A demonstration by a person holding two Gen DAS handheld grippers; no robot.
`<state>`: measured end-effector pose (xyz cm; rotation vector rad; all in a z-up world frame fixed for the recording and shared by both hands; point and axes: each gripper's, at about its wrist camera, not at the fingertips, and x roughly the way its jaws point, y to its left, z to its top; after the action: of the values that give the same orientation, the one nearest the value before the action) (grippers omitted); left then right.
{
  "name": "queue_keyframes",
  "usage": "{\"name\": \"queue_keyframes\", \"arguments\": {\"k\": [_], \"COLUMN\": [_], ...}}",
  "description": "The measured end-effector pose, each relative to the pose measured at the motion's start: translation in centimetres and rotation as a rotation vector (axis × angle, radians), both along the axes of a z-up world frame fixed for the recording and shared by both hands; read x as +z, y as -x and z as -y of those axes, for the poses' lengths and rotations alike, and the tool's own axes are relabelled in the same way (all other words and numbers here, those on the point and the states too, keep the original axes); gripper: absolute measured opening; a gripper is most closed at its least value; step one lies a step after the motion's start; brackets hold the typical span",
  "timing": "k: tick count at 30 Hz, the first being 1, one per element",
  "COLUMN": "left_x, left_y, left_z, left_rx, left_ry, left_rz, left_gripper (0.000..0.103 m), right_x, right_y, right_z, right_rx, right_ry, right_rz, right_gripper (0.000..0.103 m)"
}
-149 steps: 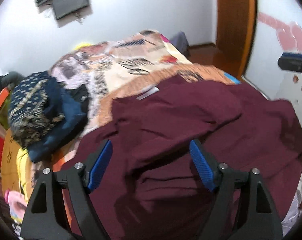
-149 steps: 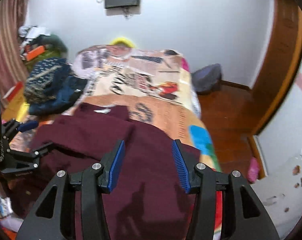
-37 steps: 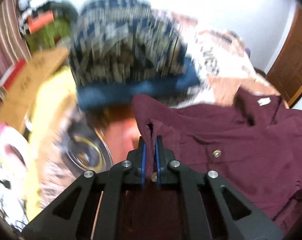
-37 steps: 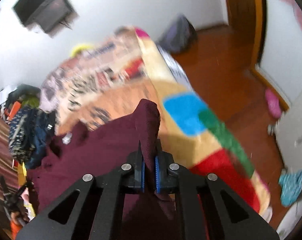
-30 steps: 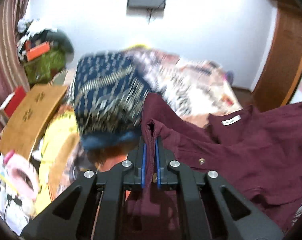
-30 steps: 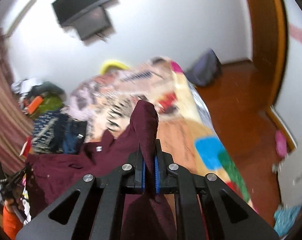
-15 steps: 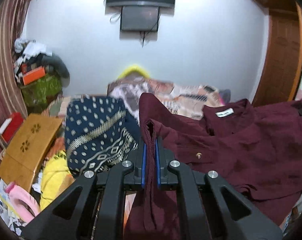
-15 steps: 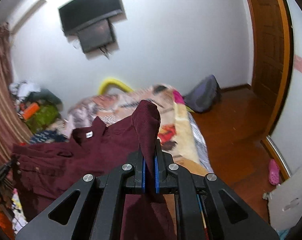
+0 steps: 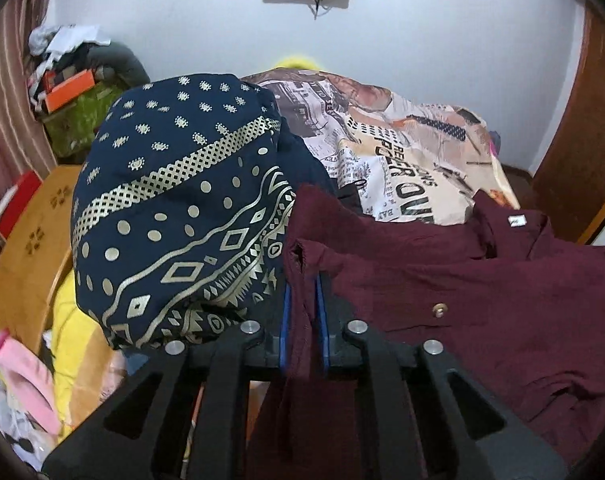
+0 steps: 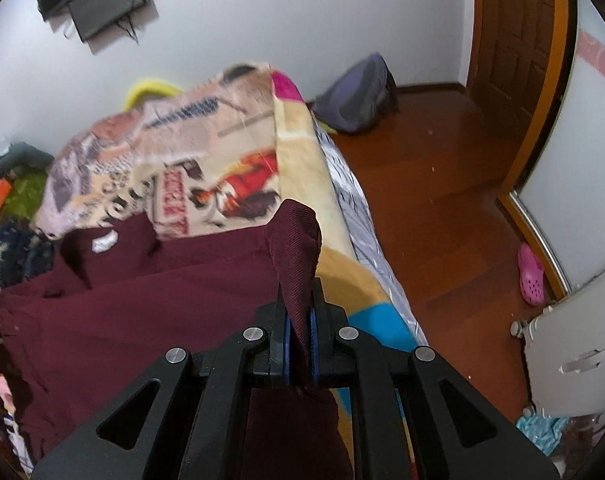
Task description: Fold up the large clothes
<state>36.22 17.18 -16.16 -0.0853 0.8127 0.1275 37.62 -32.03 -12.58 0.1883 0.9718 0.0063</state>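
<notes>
A large maroon button shirt lies spread over the bed, its collar with a white label pointing to the far end. My left gripper is shut on the shirt's left edge, which sticks up between the blue pads. My right gripper is shut on the shirt's right edge, bunched upward between the pads, near the bed's right side. The shirt also shows in the right wrist view, stretched between both grippers.
A navy garment with gold print is piled at the bed's left, close to my left gripper. The printed bedspread covers the far half. A wooden board and clutter stand left. Wooden floor, a bag and a door are right.
Both grippers, still shut on the shirt, have come down from a raised hold. The shirt now lies low over the bed, and the navy pile looms close to the left gripper.
</notes>
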Motion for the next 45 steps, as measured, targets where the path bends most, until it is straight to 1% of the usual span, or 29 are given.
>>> {"name": "queue_keyframes", "arguments": {"k": [2,6,7,8,10,13,14,15,16,17,18,20,21,23,26,28,30,34,36,38,41,45], "left_x": [-0.3,-0.3,-0.3,-0.3,-0.2,-0.1,0.0,0.2,0.4,0.6,0.8,1.4,1.6,2.0,2.2,2.3,2.1,1.4,0.6,-0.5,-2.4,-4.8], "left_y": [0.1,0.3,0.4,0.7,1.1,1.9,2.2,2.5,3.0,3.4,3.9,4.8,5.4,6.3,8.0,9.4,10.6,13.1,14.4,15.3,16.5,17.8], "left_z": [0.0,0.1,0.1,0.1,-0.1,-0.4,-0.4,-0.3,-0.2,-0.2,0.0,0.2,0.3,0.4,0.5,0.6,0.7,0.8,0.8,0.9,1.3,1.4], "left_rx": [-0.003,-0.004,0.002,0.009,0.027,0.047,0.055,0.057,0.057,0.058,0.058,0.051,0.045,0.032,0.009,-0.023,-0.039,-0.056,-0.075,-0.089,-0.094,-0.094], "left_ry": [-0.025,-0.052,-0.058,-0.063,-0.065,-0.062,-0.068,-0.076,-0.09,-0.102,-0.117,-0.13,-0.132,-0.124,-0.098,-0.078,-0.074,-0.088,-0.066,-0.049,-0.037,0.025], "left_rz": [-0.003,-0.015,-0.018,-0.021,-0.025,-0.033,-0.033,-0.03,-0.029,-0.029,-0.027,-0.015,-0.013,-0.016,-0.029,-0.036,-0.039,-0.058,-0.069,-0.091,-0.142,-0.204], "left_gripper": [0.02,0.027,0.032,0.038,0.043,0.048,0.049,0.05,0.054,0.061,0.063,0.07,0.071,0.076,0.078,0.078,0.078,0.078,0.078,0.078,0.078,0.078], "right_x": [-1.0,-1.6,-1.5,-1.3,-0.9,-0.1,0.4,1.0,1.4,1.9,2.3,3.6,4.0,5.0,5.8,5.9,6.1,5.7,5.3,4.5,3.5,2.3], "right_y": [0.1,0.6,0.8,1.1,1.5,2.9,3.6,4.4,5.1,5.7,6.4,8.2,8.8,10.3,12.2,13.2,14.5,17.0,17.7,18.8,20.0,21.5], "right_z": [0.4,0.6,0.6,0.3,-0.2,-0.8,-1.0,-1.3,-1.5,-1.7,-1.9,-2.5,-2.7,-3.0,-2.9,-2.8,-2.8,-2.5,-2.1,-1.5,-1.0,-0.9], "right_rx": [0.001,0.004,0.006,0.013,0.033,0.065,0.074,0.083,0.091,0.095,0.096,0.102,0.108,0.123,0.125,0.123,0.13,0.124,0.111,0.089,0.057,0.034], "right_ry": [0.008,0.015,0.026,0.048,0.103,0.153,0.166,0.176,0.184,0.191,0.201,0.225,0.228,0.213,0.164,0.144,0.147,0.194,0.194,0.173,0.136,0.069], "right_rz": [-0.018,-0.023,-0.026,-0.03,-0.041,-0.029,-0.02,-0.011,-0.003,0.006,0.019,0.07,0.086,0.112,0.137,0.149,0.156,0.164,0.157,0.141,0.105,0.069], "right_gripper": [0.007,0.008,0.008,0.008,0.01,0.015,0.019,0.026,0.031,0.043,0.051,0.056,0.057,0.06,0.066,0.067,0.068,0.068,0.068,0.068,0.068,0.068]}}
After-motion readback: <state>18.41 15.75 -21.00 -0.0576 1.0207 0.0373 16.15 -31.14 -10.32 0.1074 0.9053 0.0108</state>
